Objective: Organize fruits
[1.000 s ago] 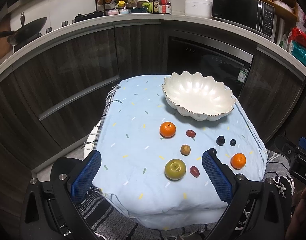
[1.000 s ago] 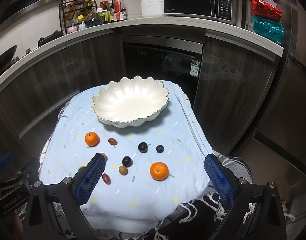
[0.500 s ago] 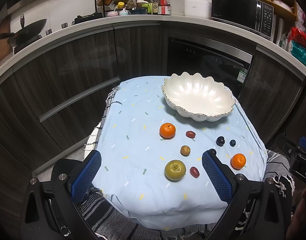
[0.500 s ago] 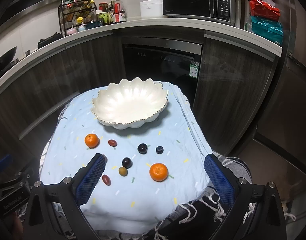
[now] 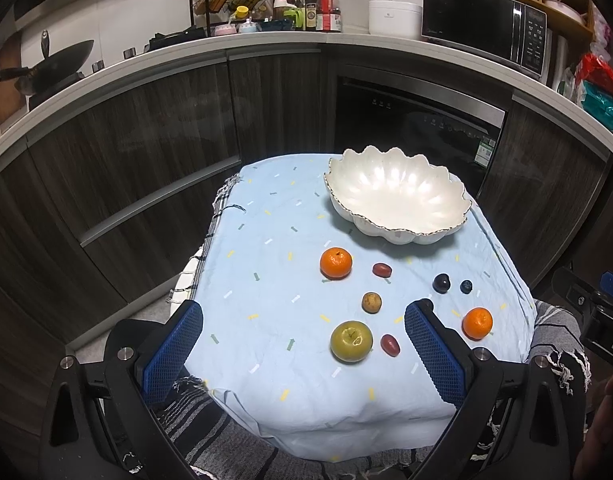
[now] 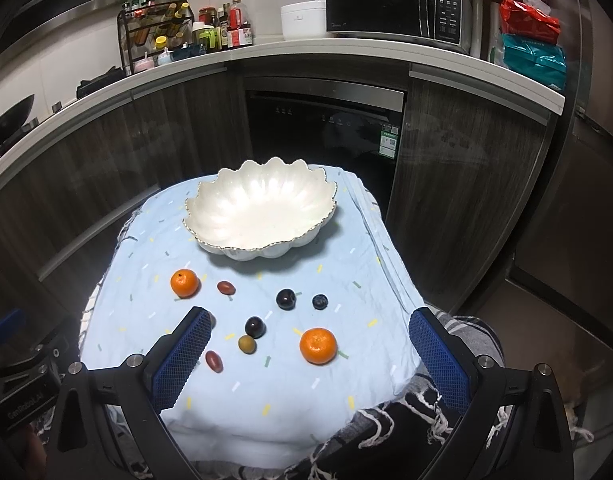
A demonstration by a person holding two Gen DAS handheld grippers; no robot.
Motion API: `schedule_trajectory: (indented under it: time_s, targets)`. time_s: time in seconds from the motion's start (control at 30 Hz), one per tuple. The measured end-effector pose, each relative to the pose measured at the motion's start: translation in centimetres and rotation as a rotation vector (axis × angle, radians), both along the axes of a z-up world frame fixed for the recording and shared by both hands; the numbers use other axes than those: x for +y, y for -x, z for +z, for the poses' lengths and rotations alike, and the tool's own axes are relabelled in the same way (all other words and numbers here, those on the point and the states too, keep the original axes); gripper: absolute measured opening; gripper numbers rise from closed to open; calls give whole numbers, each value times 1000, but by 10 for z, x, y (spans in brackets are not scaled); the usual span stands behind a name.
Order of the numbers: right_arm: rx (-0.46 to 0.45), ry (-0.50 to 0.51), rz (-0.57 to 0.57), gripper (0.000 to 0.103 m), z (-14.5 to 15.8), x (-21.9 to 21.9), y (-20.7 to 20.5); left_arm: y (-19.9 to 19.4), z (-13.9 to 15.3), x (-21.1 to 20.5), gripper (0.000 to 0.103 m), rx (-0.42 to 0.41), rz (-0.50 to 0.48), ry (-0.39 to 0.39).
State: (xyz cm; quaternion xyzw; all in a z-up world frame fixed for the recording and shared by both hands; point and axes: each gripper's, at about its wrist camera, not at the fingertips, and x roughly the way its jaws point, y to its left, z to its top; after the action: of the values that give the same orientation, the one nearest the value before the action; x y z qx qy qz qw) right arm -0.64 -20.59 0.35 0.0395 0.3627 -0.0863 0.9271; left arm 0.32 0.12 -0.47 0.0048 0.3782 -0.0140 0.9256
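Observation:
A white scalloped bowl stands empty at the far side of a light blue cloth. Loose fruit lies in front of it: two oranges, a green apple, a small brown fruit, two red dates, dark plums, a blueberry and a green olive-like fruit. My left gripper hangs open above the near edge, around the apple's area. My right gripper is open too, above the near orange.
Dark kitchen cabinets and an oven curve behind the small table. The counter holds a microwave, a rice cooker, a bottle rack and a wok. A striped dark cloth hangs under the blue one.
Both grippers have crept slightly, so the table sits a touch farther in view. No fruit has moved and both stay open.

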Motion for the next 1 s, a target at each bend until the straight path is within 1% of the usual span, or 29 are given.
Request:
schedule_trajectory:
  time_s: [0.43, 0.77, 1.0]
  targets:
    - [22, -10, 19, 101, -5, -1, -6, -9, -1, -1, 103, 16, -12, -30]
    - [36, -14, 24, 101, -16, -2, -21, -21, -12, -8, 103, 54, -45, -50]
    - [43, 13, 23, 101, -25, -2, -30, -35, -22, -15, 103, 61, -88, -75]
